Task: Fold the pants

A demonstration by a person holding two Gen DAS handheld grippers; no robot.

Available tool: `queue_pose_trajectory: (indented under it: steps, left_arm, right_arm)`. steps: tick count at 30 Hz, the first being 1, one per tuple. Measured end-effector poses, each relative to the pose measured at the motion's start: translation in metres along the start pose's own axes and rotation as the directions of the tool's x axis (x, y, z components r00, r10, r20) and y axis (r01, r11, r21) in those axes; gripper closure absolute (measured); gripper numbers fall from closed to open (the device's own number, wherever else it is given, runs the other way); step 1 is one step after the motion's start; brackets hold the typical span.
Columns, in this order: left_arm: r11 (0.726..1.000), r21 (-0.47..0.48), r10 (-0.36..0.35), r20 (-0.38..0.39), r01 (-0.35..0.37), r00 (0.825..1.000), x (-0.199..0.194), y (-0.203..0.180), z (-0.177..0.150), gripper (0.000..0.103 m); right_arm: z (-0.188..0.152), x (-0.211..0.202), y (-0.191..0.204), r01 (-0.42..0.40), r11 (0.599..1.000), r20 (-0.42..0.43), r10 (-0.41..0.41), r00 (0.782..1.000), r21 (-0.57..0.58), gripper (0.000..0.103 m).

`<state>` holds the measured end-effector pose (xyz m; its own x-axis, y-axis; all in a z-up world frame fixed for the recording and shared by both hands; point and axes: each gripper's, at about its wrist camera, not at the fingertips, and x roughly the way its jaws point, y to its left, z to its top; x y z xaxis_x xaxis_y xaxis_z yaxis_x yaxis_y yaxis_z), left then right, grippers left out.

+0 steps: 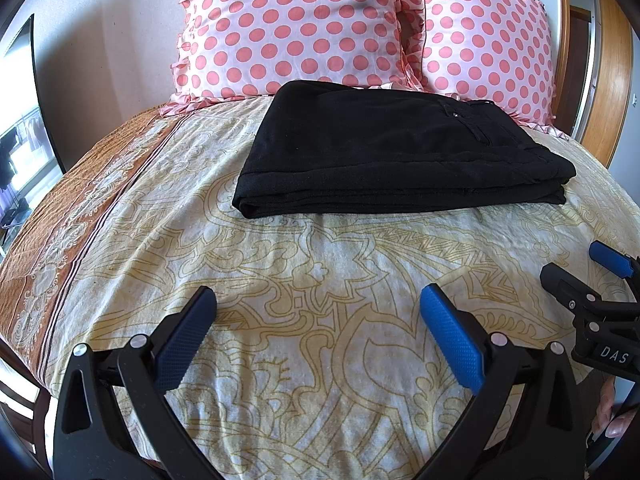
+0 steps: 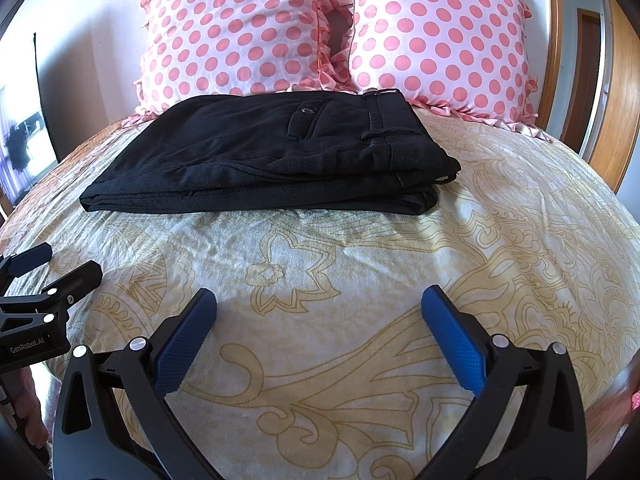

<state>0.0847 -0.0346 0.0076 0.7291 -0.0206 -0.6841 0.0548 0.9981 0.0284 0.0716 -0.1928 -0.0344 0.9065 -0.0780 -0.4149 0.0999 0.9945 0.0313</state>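
Left wrist view: the left gripper (image 1: 318,298) hangs low over the cream, gold-patterned bedsheet (image 1: 320,280), jaws spread wide and holding nothing.
Task's thing: the black folded trousers (image 1: 396,152) lie as a flat, stacked rectangle on the bed, well ahead of the gripper, just in front of two pink polka-dot pillows (image 1: 288,28).
Neighbour: the right gripper (image 1: 600,276) shows at the right edge, also clear of the cloth.
Right wrist view: the right gripper's jaws are likewise spread and empty above bare sheet; the trousers' waistband and buttoned pocket face up, to the right.
Judgement: the fold looks finished, which would explain both grippers standing back.
Obstacles: nothing lies between jaws and trousers; the pillows crowd the far edge.
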Motion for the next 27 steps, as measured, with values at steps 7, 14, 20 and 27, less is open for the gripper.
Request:
queue_pose_trajectory:
  steps: [7, 14, 20, 27]
  left_arm:
    - [1.000, 0.000, 0.000, 0.000, 0.000, 1.000, 0.0001, 0.0000, -0.0001, 0.002]
    - [1.000, 0.000, 0.000, 0.001, 0.000, 1.000, 0.0001, 0.0001, -0.0001, 0.002]
    - [1.000, 0.000, 0.000, -0.001, 0.000, 1.000, 0.0004, 0.0001, -0.0001, 0.002]
    - [1.000, 0.003, -0.004, -0.024, 0.004, 1.000, 0.0015, 0.0009, 0.0026, 0.002]
  right_arm:
    - [0.0000, 0.0000, 0.0000, 0.000, 1.000, 0.000, 0.000, 1.000, 0.000, 0.001]
    - [0.0000, 0.0001, 0.0000, 0.000, 1.000, -0.001, 0.000, 1.000, 0.000, 0.001]
    - [0.0001, 0.0000, -0.0003, 0.000, 1.000, -0.001, 0.000, 1.000, 0.000, 0.001]
    - [0.0002, 0.0000, 0.0000, 0.000, 1.000, -0.002, 0.000, 1.000, 0.000, 0.001]
